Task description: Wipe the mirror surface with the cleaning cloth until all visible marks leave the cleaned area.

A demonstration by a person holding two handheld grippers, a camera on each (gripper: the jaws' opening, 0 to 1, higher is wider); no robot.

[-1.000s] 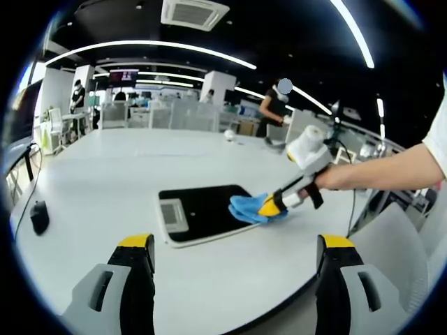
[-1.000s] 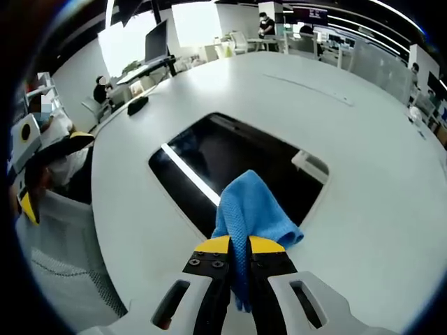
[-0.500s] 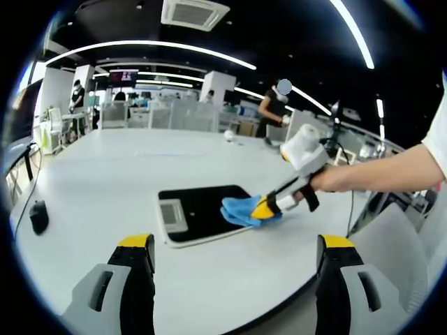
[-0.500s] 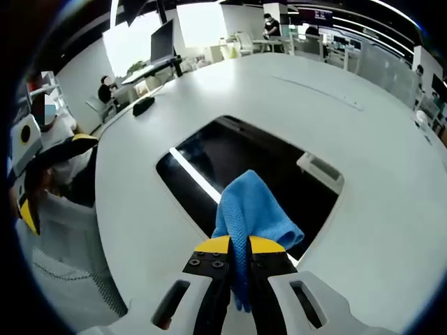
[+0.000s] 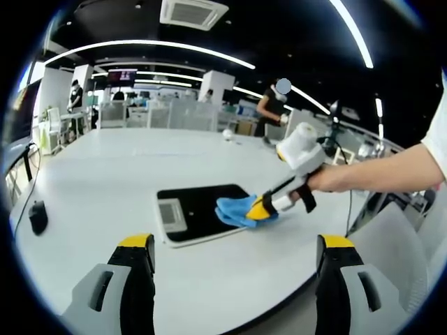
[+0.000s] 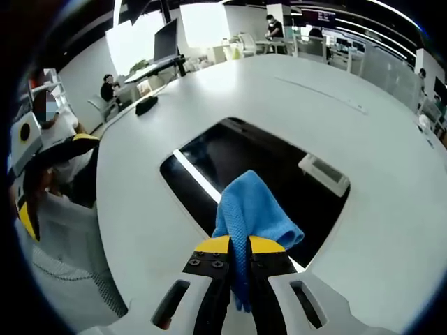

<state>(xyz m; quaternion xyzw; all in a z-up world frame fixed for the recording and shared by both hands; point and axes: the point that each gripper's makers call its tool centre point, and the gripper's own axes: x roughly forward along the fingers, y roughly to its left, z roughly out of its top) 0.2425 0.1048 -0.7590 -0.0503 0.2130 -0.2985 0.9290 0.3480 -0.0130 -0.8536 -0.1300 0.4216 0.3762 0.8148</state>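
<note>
- Left gripper view: the mirror [image 5: 201, 211] lies flat on the white table [image 5: 105, 167], dark and reflective, and it's my landmark here. The left gripper [image 5: 234, 279] hangs back from the mirror's near edge, jaws spread wide with nothing between them, well clear of the glass.
- Same view: the right gripper [image 5: 260, 208] comes in from the mirror's right side, held by a hand [image 5: 328, 178], with the blue cleaning cloth [image 5: 236, 209] sitting on the mirror's right-hand part, right near that edge.
- A dark computer mouse [image 5: 38, 216] sits well off to the mirror's left.
- Right gripper view: the jaws are pressed together on the cloth, pinching its lower fold, and the bunched cloth lies over the mirror's near corner. A bright light strip reflects in the glass beside it.
- Looks like mid-wipe to me. Can't make out any marks on the glass from here, too dark and small.
- Next move I'd guess: drag the cloth across toward the mirror's far side, keeping it pressed flat and not shoving the mirror around.
</note>
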